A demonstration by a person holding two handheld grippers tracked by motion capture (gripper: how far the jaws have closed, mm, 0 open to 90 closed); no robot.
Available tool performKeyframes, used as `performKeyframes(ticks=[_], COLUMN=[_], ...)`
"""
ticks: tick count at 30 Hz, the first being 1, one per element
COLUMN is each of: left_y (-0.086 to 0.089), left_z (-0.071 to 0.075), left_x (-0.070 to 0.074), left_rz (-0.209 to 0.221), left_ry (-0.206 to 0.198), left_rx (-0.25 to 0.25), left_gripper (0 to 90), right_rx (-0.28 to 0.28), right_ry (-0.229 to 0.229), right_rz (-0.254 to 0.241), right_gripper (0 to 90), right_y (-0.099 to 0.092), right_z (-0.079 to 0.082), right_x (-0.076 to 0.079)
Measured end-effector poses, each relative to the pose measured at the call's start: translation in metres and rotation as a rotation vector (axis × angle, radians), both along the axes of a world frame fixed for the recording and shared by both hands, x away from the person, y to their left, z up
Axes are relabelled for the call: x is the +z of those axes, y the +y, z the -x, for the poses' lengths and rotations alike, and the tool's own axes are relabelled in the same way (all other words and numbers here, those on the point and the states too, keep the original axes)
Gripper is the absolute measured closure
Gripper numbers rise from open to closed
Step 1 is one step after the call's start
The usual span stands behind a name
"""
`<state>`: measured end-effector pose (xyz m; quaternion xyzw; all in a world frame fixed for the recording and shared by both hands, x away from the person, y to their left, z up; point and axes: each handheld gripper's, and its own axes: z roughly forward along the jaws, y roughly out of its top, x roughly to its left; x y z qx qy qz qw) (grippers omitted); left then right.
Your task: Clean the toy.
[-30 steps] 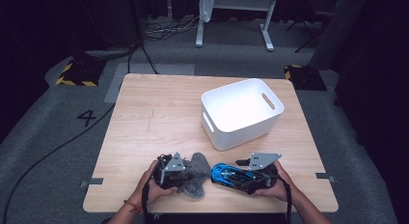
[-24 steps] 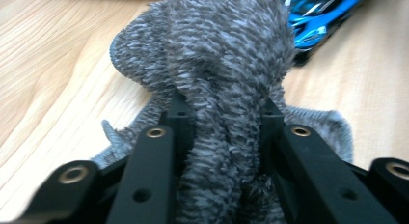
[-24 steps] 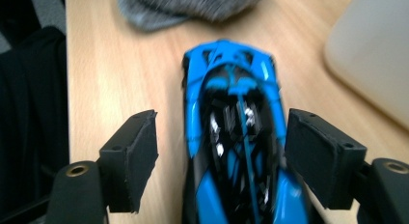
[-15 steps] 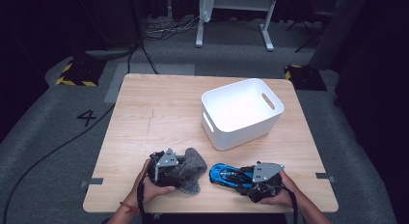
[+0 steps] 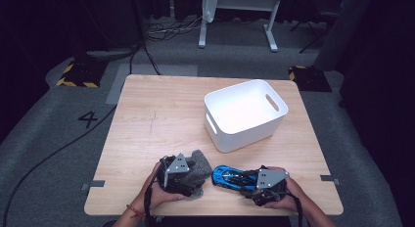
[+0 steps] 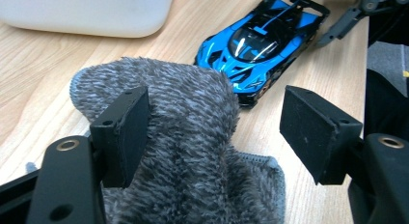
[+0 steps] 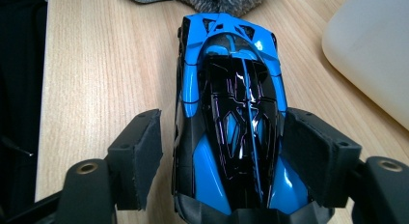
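Seen from above, two handheld grippers are worked at the near edge of a wooden table [image 5: 161,104]. The left gripper [image 6: 212,122] has just been opening; its jaws stand wide, with a grey fuzzy cloth [image 6: 188,151] lying between them and touched only by the left-hand pad. The right gripper [image 7: 222,156] has just been closing around the rear of a blue and black toy car [image 7: 231,108]; a gap is seen at one pad. A white bin [image 5: 244,112] stands farther back.
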<state>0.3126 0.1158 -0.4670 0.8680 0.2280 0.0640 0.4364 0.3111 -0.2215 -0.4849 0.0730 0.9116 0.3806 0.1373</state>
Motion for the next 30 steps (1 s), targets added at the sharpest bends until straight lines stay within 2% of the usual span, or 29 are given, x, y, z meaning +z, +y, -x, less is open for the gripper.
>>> performKeyframes(ticks=[3, 6, 8, 10, 11, 16, 19, 24, 25, 28, 30], left_y=[-0.003, -0.006, -0.007, -0.009, -0.01, -0.016, -0.023, -0.032, -0.034, -0.043, -0.047], left_z=[0.0, 0.0, 0.0, 0.0, 0.0, 0.003, 0.005, 0.002, 0.001, -0.001, -0.002], left_x=[-0.002, -0.004, -0.005, -0.006, -0.005, -0.003, -0.002, 0.002, 0.002, 0.0, -0.003], left_rz=[-0.01, -0.019, -0.024, -0.021, -0.023, -0.009, -0.014, 0.009, 0.015, -0.012, -0.009], left_ry=[0.004, 0.009, 0.012, 0.013, 0.007, 0.006, 0.003, 0.009, 0.016, 0.009, 0.022], left_rx=[-0.014, -0.016, -0.02, -0.026, -0.03, -0.048, -0.057, -0.076, -0.078, -0.078, -0.094], left_gripper=[27.4, 27.4, 27.2, 26.8, 26.8, 26.6, 25.6, 23.6, 23.5, 23.6, 23.5], right_rx=[0.006, 0.009, -0.001, -0.024, -0.028, -0.113, -0.145, -0.245, -0.248, -0.271, -0.252], right_ry=[-0.003, -0.015, 0.009, 0.045, 0.072, 0.099, 0.171, 0.311, 0.344, 0.367, 0.39], right_rz=[-0.003, 0.015, 0.0, -0.073, -0.093, -0.074, -0.073, -0.086, -0.089, -0.09, -0.106], right_gripper=[31.2, 30.1, 27.5, 28.5, 28.8, 27.4, 25.4, 22.3, 23.0, 26.6, 29.9], right_y=[0.001, 0.002, 0.001, -0.006, -0.01, -0.025, -0.033, -0.041, -0.042, -0.042, -0.042], right_z=[-0.001, 0.0, 0.0, -0.003, -0.004, -0.009, -0.014, -0.027, -0.029, -0.033, -0.033], right_x=[-0.001, 0.0, 0.002, 0.006, 0.008, 0.012, 0.012, 0.007, 0.006, 0.004, 0.003])
